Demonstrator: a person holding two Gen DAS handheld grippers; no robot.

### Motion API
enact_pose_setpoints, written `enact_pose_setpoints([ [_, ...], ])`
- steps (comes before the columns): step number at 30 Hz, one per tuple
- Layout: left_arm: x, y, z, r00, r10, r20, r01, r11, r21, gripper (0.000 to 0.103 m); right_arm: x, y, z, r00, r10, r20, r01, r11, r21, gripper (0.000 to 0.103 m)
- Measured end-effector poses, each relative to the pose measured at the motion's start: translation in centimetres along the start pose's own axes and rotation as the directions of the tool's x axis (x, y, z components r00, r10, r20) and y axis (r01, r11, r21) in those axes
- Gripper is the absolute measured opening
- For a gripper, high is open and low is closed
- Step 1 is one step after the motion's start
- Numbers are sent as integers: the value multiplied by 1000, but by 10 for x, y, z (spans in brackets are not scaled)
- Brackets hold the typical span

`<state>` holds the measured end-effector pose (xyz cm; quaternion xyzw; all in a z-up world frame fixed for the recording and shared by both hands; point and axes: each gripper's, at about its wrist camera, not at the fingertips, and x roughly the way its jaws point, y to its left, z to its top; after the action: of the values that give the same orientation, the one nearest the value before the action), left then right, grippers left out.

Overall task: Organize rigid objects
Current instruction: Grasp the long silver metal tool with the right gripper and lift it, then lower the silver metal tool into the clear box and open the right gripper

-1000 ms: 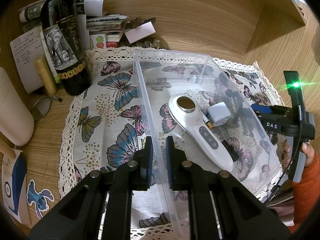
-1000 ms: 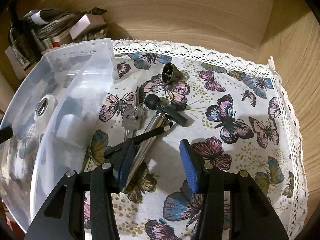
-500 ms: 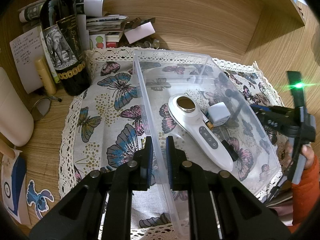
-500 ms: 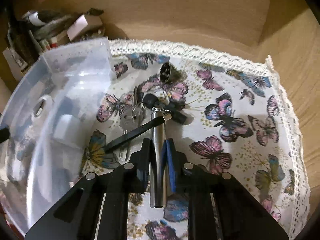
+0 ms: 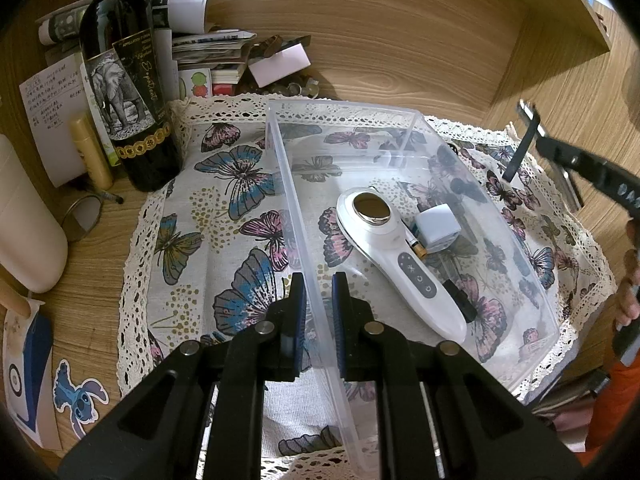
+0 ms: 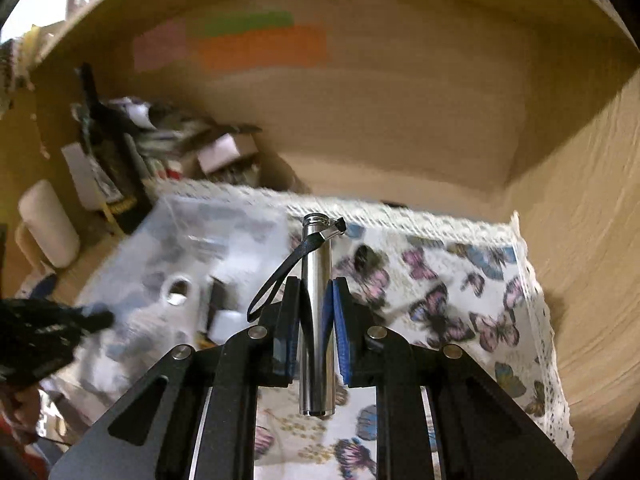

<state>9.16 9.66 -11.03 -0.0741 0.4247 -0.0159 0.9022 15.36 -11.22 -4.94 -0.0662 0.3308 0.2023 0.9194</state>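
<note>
A clear plastic bin (image 5: 520,280) stands on the butterfly cloth (image 5: 224,216). It holds a white handheld device (image 5: 400,264), a white cube charger (image 5: 436,226), a small battery and a black piece. My left gripper (image 5: 318,312) is shut on the bin's left wall. My right gripper (image 6: 316,320) is shut on a silver metal cylinder (image 6: 318,308) with a black wrist strap (image 6: 276,280), lifted above the cloth to the right of the bin (image 6: 168,264). The right gripper (image 5: 532,136) also shows at the right edge of the left wrist view.
A dark wine bottle (image 5: 124,80), papers, a yellow tube (image 5: 90,152) and a white cylinder (image 5: 28,224) crowd the back left of the wooden desk. Wooden walls close in the back and right. The right wrist view is motion-blurred.
My right gripper closed on the silver cylinder and has lifted it off the cloth, away from the keys and black pieces. The left gripper has stayed on the bin wall.
</note>
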Motion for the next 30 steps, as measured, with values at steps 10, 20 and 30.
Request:
enact_pose_setpoints([
  [10, 0, 0, 0, 1000, 0, 0, 0, 1000, 0, 12, -3, 49, 6, 994, 111, 17, -110, 990, -90, 14],
  [20, 1, 0, -1, 1000, -6, 3, 6, 1000, -1, 12, 46, 76, -9, 986, 92, -140, -116, 978, -175, 14],
  [30, 1, -1, -1, 1000, -7, 4, 7, 1000, 2, 13, 68, 74, -17, 968, 98, -230, -136, 978, -155, 15],
])
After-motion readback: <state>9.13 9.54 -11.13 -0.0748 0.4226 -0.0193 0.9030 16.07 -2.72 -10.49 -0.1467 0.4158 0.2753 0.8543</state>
